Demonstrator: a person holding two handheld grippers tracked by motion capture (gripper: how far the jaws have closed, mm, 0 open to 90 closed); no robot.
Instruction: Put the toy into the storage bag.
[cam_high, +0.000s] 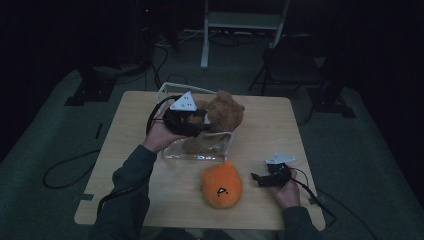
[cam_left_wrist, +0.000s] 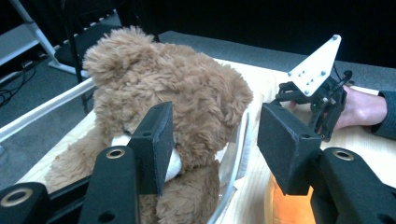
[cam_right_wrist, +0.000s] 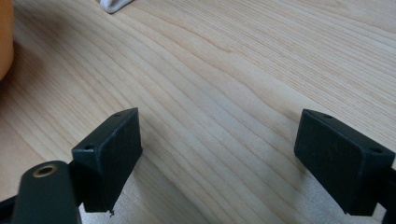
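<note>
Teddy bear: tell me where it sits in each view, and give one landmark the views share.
High view: teddy bear above centre, in the clear box, beside the left gripper.
Left gripper view: bear left of centre, behind the left-hand jaw.
Right gripper view: bear not in it; bare table.
Shared landmark: the orange plush.
</note>
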